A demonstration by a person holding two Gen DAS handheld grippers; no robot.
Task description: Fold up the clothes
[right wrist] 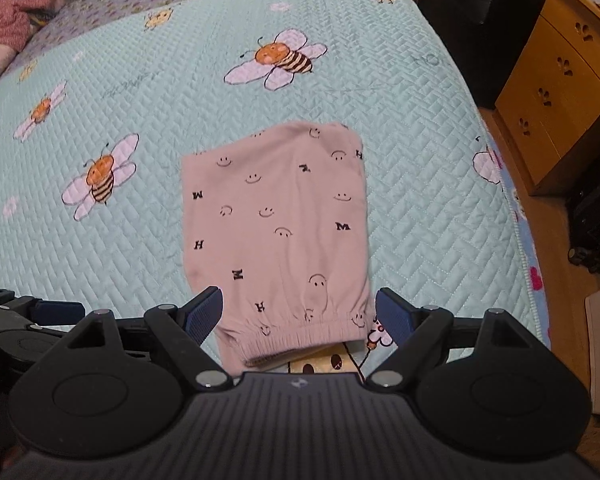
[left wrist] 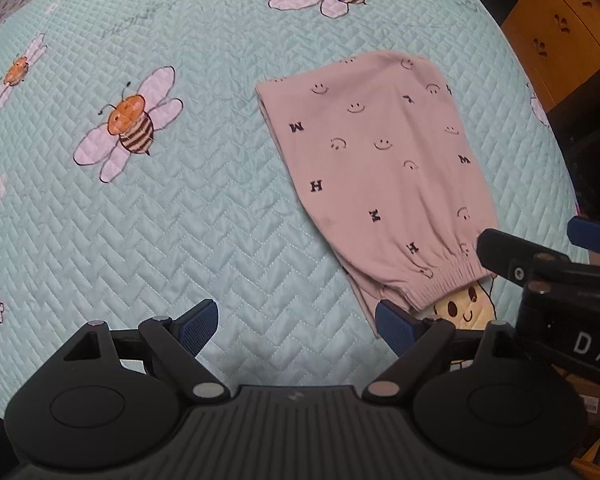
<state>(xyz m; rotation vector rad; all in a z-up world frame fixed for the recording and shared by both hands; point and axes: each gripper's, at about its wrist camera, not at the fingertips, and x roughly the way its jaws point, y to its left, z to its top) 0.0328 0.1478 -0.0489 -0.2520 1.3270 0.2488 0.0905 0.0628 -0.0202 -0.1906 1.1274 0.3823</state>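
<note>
— Where lying, the folded pink trousers [right wrist: 276,232]?
— On the bed quilt [right wrist: 420,168], long axis running away, elastic cuff [right wrist: 300,338] nearest.
— Nearer tool?
— Right tool [right wrist: 300,316], spread wide, straddling the cuff, pinching nothing. Left tool [left wrist: 296,330] also spread, empty, just beside the near left corner.

One folded pink garment [right wrist: 276,232] lies on the quilt [right wrist: 160,184]. Two grippers: left [left wrist: 296,326] and right [right wrist: 299,314], both at garment's elastic end. Three striped bees on quilt: one [right wrist: 280,58] beyond garment, two [right wrist: 100,178] [right wrist: 42,110] to its left. One wooden cabinet [right wrist: 556,88] w/ heart cut-outs, right of garment. One pink cloth heap [right wrist: 8,20], far left corner.
</note>
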